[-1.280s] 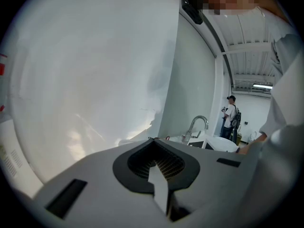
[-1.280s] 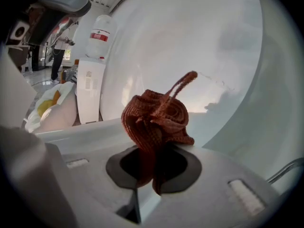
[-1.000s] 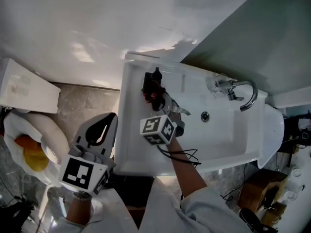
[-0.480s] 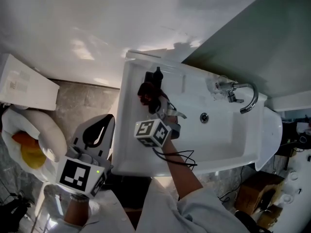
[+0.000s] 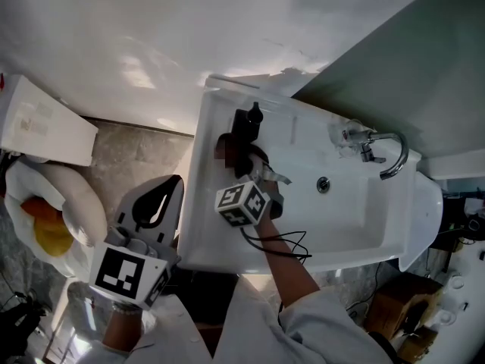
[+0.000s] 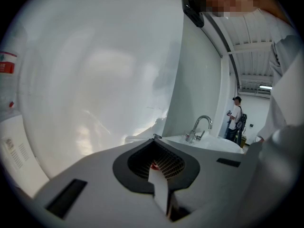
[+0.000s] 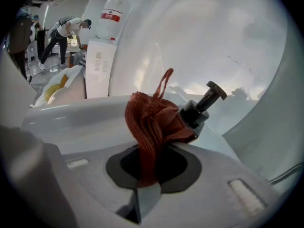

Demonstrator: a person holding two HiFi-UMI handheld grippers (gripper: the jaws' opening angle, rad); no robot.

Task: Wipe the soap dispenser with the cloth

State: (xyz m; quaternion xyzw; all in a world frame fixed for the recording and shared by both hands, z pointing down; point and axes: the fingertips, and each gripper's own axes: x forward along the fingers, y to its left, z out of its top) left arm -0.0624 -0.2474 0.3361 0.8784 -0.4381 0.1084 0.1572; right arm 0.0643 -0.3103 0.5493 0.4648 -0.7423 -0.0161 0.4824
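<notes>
A black pump soap dispenser (image 5: 248, 122) stands on the back left corner of the white sink (image 5: 356, 226). My right gripper (image 5: 241, 163) is shut on a bunched red-brown cloth (image 5: 229, 152), which rests against the dispenser's near side. In the right gripper view the cloth (image 7: 153, 121) rises from the right gripper (image 7: 145, 182) and covers the left of the dispenser (image 7: 203, 104); its pump head shows. My left gripper (image 5: 161, 190) hangs shut left of the sink, over the floor. The left gripper (image 6: 159, 184) holds nothing.
A chrome faucet (image 5: 381, 149) and a drain (image 5: 323, 183) lie to the right in the sink. A toilet (image 5: 47, 220) with a yellow thing in it and its white cistern (image 5: 47, 122) stand at the left. A black cable (image 5: 282, 243) trails from the right gripper.
My right gripper has shifted the cloth slightly left and nearer against the dispenser. The left gripper has stayed where it was.
</notes>
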